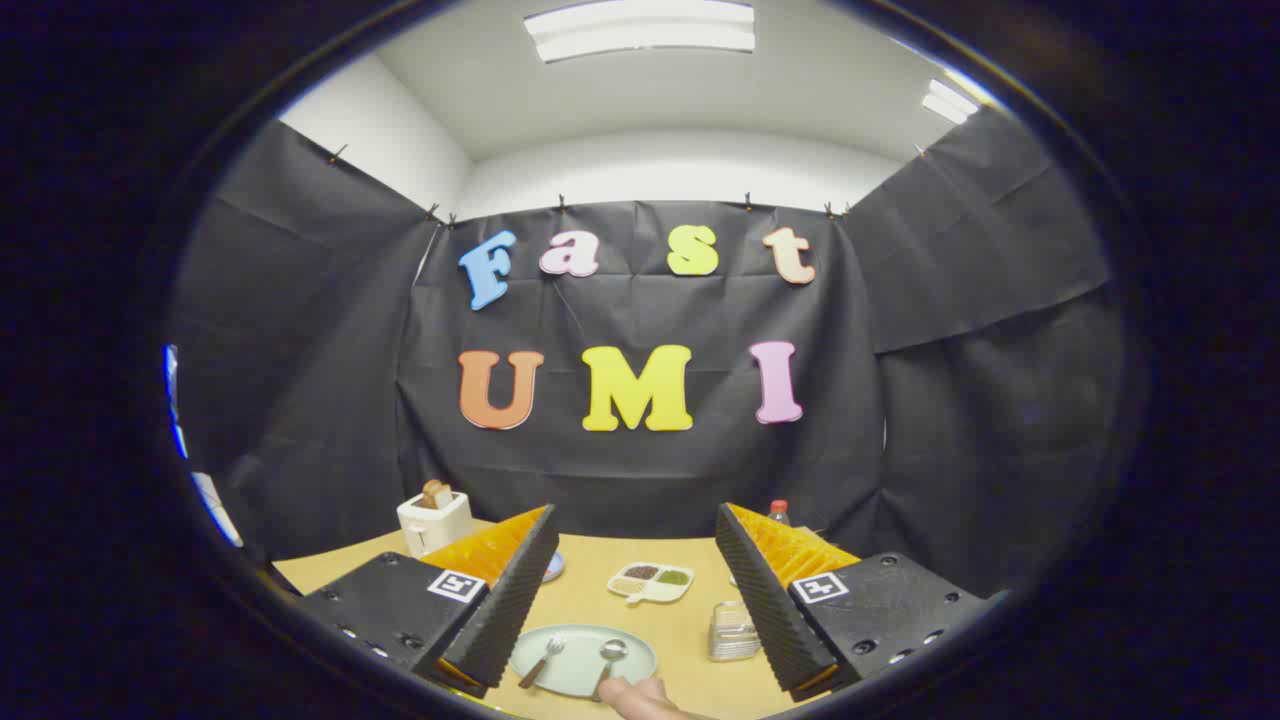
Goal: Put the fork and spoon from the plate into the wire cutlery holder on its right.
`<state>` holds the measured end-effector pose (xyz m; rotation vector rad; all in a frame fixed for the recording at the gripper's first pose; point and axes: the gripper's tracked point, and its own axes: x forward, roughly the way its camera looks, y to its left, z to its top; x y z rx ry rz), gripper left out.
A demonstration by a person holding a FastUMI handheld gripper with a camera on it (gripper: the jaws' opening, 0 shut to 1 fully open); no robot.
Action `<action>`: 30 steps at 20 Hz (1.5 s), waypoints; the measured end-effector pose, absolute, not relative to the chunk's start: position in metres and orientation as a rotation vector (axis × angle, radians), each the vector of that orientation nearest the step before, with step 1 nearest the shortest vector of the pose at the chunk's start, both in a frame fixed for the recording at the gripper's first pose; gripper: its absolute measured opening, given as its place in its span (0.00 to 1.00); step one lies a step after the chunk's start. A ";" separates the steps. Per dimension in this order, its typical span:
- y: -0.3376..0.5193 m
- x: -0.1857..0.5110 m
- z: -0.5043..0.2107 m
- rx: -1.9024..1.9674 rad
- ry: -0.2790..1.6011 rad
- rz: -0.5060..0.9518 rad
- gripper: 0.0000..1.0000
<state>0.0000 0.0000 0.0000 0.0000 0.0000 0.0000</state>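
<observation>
My gripper (635, 560) gapes wide; fork (542, 660) and spoon (609, 662) on the plate (570, 672) lie between its fingers, lower centre, wire holder (732, 632) just right.

We see a fork (542, 660) and spoon (609, 663) lying side by side on the pale green plate (580, 645), the wire holder (733, 632) just beside it on the right

We see a yellow-brown table (585, 600). On its near part lies a pale green plate (575, 668), and just right of it stands the wire cutlery holder (732, 632). Farther back we see a white divided dish (650, 582) with small fillings. At the far left stands a white toaster (434, 522), at the far right a bottle (778, 512) with a red cap.
</observation>
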 end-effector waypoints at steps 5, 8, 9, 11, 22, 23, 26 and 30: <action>0.034 -0.012 -0.011 -0.120 0.043 -0.031 0.95; 0.038 -0.016 -0.012 -0.110 0.058 -0.034 0.95; 0.036 -0.017 -0.013 -0.099 0.063 -0.036 0.95; 0.038 -0.015 -0.016 -0.083 0.070 -0.030 0.95; 0.031 -0.001 -0.023 -0.040 0.100 -0.038 0.95; 0.030 0.001 -0.026 -0.034 0.105 -0.033 0.95; 0.028 0.014 -0.041 -0.031 0.154 -0.033 0.95; 0.025 0.034 -0.073 -0.046 0.245 -0.047 0.95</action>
